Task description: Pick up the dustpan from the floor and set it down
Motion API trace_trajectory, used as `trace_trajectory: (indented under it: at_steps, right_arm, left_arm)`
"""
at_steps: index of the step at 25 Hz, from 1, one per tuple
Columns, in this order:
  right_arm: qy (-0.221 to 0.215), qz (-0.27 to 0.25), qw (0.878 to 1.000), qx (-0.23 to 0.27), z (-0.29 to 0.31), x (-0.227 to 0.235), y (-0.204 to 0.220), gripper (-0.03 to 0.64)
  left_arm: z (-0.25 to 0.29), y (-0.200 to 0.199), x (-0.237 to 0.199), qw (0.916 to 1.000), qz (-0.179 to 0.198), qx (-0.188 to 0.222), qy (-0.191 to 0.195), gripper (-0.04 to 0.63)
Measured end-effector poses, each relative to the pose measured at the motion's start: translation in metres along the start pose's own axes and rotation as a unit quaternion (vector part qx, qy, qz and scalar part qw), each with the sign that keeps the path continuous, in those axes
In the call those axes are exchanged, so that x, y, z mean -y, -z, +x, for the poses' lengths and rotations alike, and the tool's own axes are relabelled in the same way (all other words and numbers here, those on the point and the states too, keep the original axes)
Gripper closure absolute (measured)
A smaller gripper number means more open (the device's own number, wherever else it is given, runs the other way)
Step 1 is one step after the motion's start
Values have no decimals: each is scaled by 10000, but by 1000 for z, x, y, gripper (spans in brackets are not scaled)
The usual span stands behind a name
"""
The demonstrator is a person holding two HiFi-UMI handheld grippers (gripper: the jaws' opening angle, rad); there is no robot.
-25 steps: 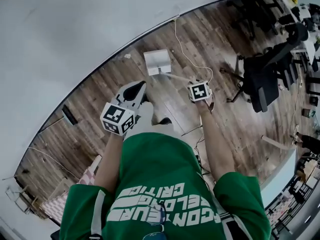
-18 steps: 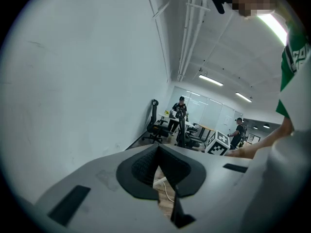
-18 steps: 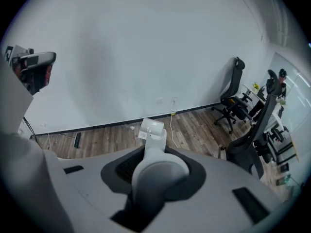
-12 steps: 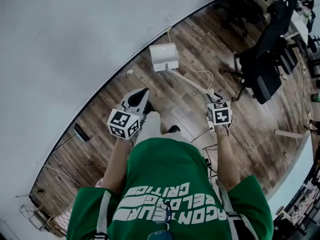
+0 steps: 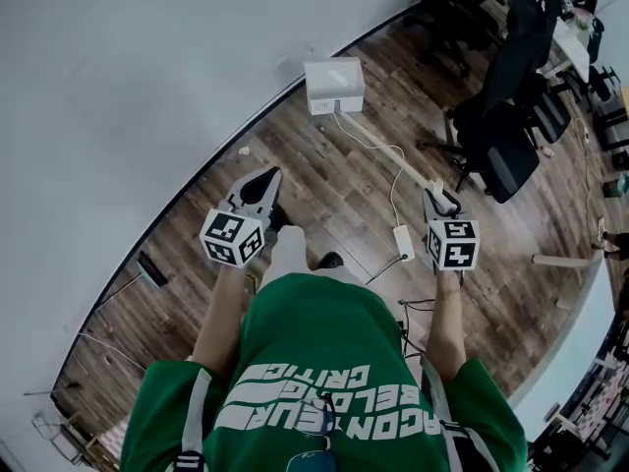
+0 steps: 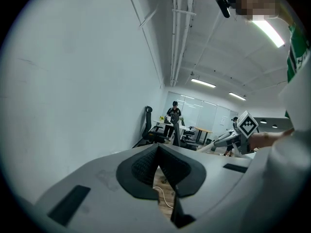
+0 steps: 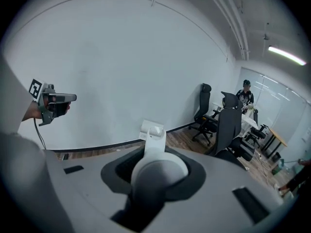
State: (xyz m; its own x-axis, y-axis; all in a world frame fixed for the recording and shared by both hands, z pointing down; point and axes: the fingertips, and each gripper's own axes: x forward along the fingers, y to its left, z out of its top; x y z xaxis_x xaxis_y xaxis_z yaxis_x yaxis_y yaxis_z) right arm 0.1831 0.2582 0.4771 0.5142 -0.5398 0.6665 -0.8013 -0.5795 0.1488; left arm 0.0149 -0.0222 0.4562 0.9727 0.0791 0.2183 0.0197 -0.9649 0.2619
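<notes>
- Right gripper (image 7: 158,166): I read the jaws part-closed, clamping the long handle (image 7: 155,142). Left gripper (image 6: 158,154): jaws together, empty.
- Dustpan (image 5: 334,87): at the handle's far end, low beside the wall (image 5: 147,67).
- Risk, in my judgement: the round handle rotates in the clamp and the pan swings into the wall.

Open room: the bare brown wood-plank floor (image 5: 295,180) between the plain white wall (image 5: 147,67) and the left gripper (image 5: 257,193), and the strip to the right of the right gripper (image 5: 441,203) as far as the black wheeled office chairs (image 5: 506,146). Obstacles between the grippers: the white long-handled dustpan (image 5: 334,87), its pan near the wall's foot, a thin white cable (image 5: 393,180) and a white oblong adapter (image 5: 404,241). A small black oblong box (image 5: 152,268) lies on the floor by the wall at left.
</notes>
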Motion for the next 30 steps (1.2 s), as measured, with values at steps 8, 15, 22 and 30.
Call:
trace_trajectory:
  at_steps: [8, 15, 22, 30]
  right_arm:
    - [147, 192, 9996, 151, -30, 25, 2, 502]
    - [154, 255, 9994, 198, -36, 29, 9, 502]
    - [57, 190, 9998, 83, -31, 35, 11, 502]
    - [-166, -10, 9995, -273, 9, 29, 7, 502]
  left_arm:
    - [5, -6, 22, 10000, 26, 48, -20, 598]
    - [3, -8, 27, 9997, -135, 195, -52, 598]
    - [0, 3, 32, 9994, -277, 138, -154, 598]
    - [-11, 23, 3, 9969, -576, -33, -543, 598]
